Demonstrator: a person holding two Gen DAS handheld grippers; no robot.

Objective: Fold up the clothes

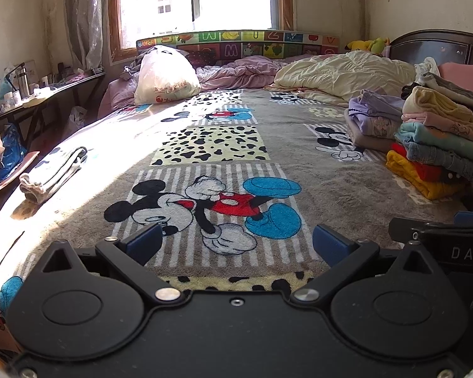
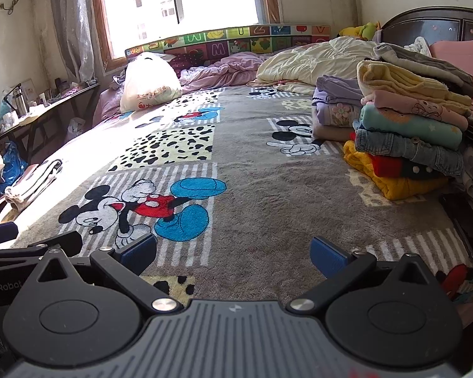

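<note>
Two grippers, left gripper (image 1: 236, 245) and right gripper (image 2: 233, 252), gape wide and empty over the blanket (image 2: 268, 195); two folded stacks (image 2: 406, 145) sit far right, partly cut off.

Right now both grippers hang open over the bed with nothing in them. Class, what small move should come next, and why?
Probably swing the left gripper toward the pale folded cloth at the bed's left edge. Both it and the right gripper are open and hold nothing, only bare blanket lies ahead of them, and the pile of clothes on the right already looks folded.
</note>
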